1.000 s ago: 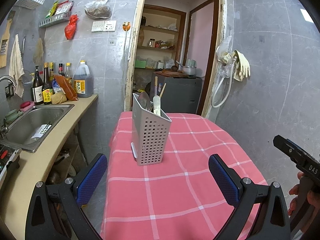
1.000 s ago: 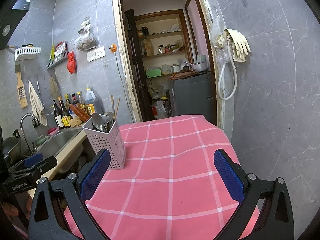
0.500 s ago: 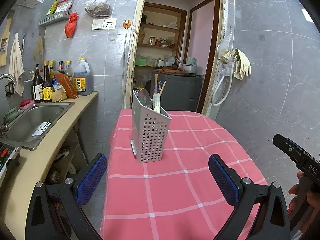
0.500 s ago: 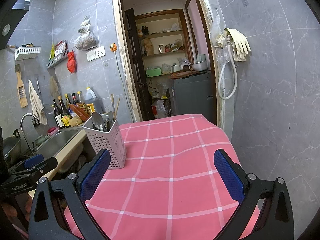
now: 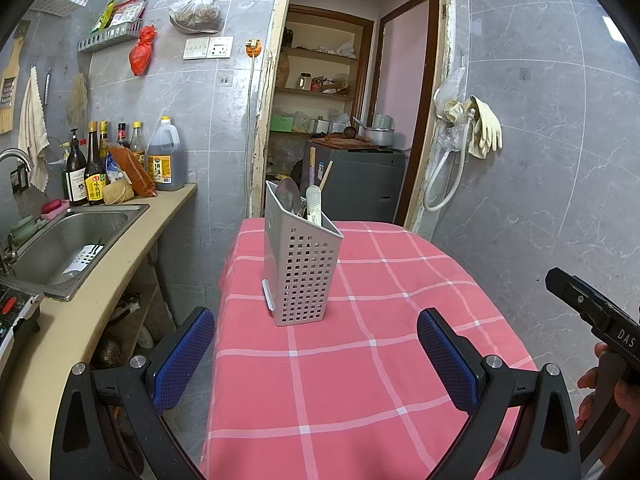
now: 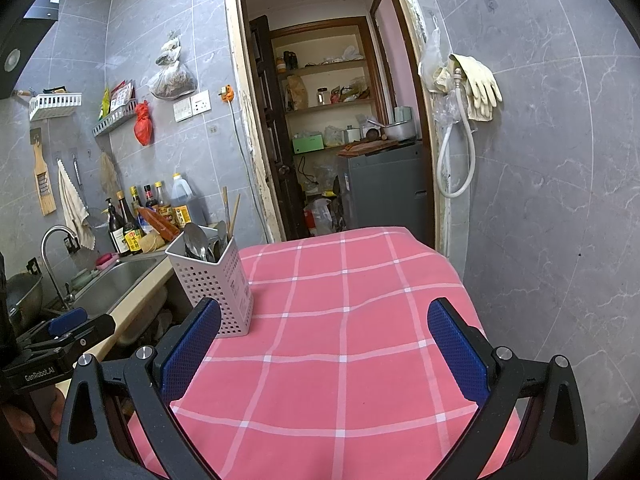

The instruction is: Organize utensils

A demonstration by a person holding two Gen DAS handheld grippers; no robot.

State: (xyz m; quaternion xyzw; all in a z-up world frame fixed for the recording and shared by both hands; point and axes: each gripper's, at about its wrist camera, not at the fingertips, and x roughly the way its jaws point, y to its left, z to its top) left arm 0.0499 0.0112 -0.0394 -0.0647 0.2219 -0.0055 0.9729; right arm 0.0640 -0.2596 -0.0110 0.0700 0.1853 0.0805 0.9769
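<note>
A grey perforated utensil holder [image 5: 302,272] stands upright on the pink checked tablecloth [image 5: 360,360]. It holds spoons [image 5: 288,196], a white ribbed handle and chopsticks. In the right wrist view the holder [image 6: 214,280] stands left of centre near the table's left edge. My left gripper [image 5: 316,354] is open and empty, held above the cloth short of the holder. My right gripper [image 6: 324,350] is open and empty, to the right of the holder. Its body shows at the right edge of the left wrist view [image 5: 592,312].
A counter with a steel sink [image 5: 72,236] and several bottles [image 5: 96,168] runs along the left of the table. A doorway [image 5: 340,120] with shelves and a grey cabinet lies behind. Gloves and a hose [image 5: 476,128] hang on the right wall.
The left gripper has drawn slightly back and up from the holder. The right gripper has barely moved. Both stay open.
</note>
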